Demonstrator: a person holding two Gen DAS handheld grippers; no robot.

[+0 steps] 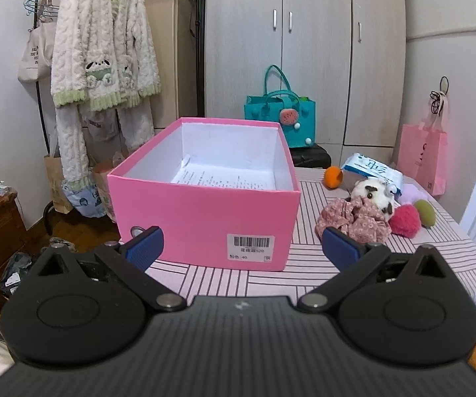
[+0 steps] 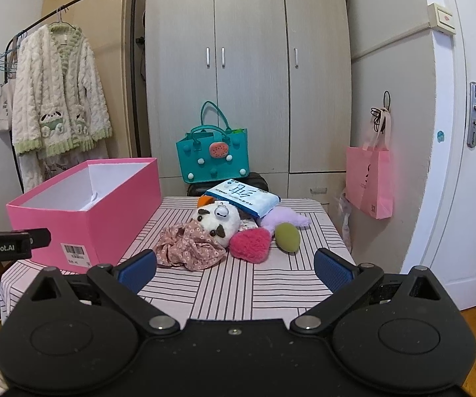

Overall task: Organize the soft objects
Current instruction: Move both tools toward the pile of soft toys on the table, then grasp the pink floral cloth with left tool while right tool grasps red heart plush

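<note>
- Left tool (image 1: 243, 248): blue-padded fingers spread wide, nothing between them, hovering at the near end of the pink box (image 1: 205, 211).
- Right tool (image 2: 236, 268): fingers likewise spread and empty, held over the near part of the worktop (image 2: 238, 284), facing the heap of soft things.
- Worktop: covered in a pink cloth with dark striped blocks.
- Pink box: open-topped, white inside, standing on the left part of the worktop; a printed sheet of paper (image 1: 218, 177) lies on its floor, a barcode label (image 1: 250, 247) sits on its near end wall.
- Floral scrunchie (image 2: 188, 248): pink, crumpled, nearest item of the heap, to the right of the box and apart from it.
- White plush toy (image 2: 218, 221): dark patches, a small bell on top, resting just behind the scrunchie and touching it.
- Red fluffy piece (image 2: 251, 243): to the right of the scrunchie, against the plush toy.
- Olive-green oval piece (image 2: 287, 236): just right of the red one.
- Lilac plush piece (image 2: 286, 218): behind the green and red items.
- Tissue pack (image 2: 243, 198): blue and white, tilted, leaning at the back of the heap.
- Orange ball (image 1: 333, 177): at the back, partly hidden by the pack in the right wrist view.
- Background: teal bag (image 2: 211, 157) before a wardrobe (image 2: 248, 66), pink paper bag (image 2: 370, 182) hanging at right, fleece robe (image 2: 56, 89) on a rack at left.
</note>
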